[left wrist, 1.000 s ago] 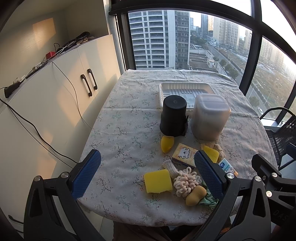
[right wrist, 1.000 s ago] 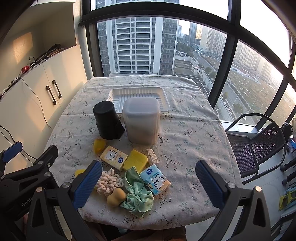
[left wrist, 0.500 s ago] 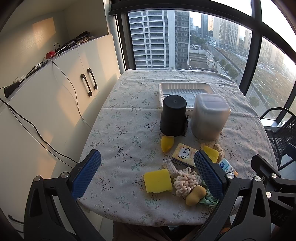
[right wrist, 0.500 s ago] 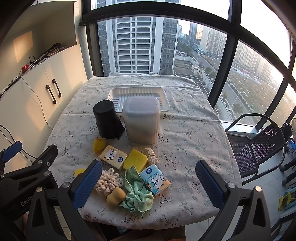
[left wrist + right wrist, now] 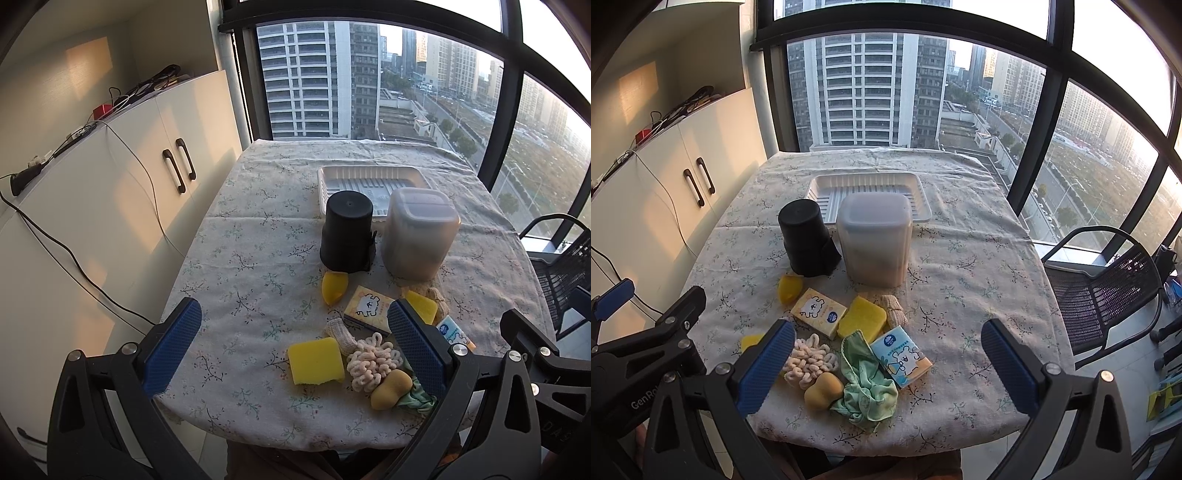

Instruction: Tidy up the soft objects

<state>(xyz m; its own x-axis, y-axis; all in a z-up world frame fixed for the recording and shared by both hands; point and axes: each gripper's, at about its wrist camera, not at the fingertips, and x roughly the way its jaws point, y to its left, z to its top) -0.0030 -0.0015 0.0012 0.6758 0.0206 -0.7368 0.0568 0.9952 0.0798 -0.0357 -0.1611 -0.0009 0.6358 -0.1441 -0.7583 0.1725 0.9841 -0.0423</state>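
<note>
1. Left gripper [image 5: 291,343], blue-padded jaws spread wide and empty, hangs above the near table edge.
2. Square yellow sponge [image 5: 316,361] lies leftmost in the cluster.
3. Cream looped chenille pad [image 5: 809,360] touches the mint-green crumpled cloth [image 5: 866,387].
4. Right gripper [image 5: 888,363] gapes wide, holding nothing.

The desk [image 5: 967,258] is covered with matt woven cloth bearing a printed sprig pattern. The tray [image 5: 925,206] is white ribbed plastic with a slight sheen. The black container [image 5: 803,236] is smooth matt plastic; the box [image 5: 875,236] beside it is frosted translucent plastic. The sponges [image 5: 316,360] show a porous foam surface. The green cloth [image 5: 866,391] is soft, crumpled fabric. The fingers [image 5: 413,341] carry blue textured rubber-like pads on black matt plastic frames.
</note>
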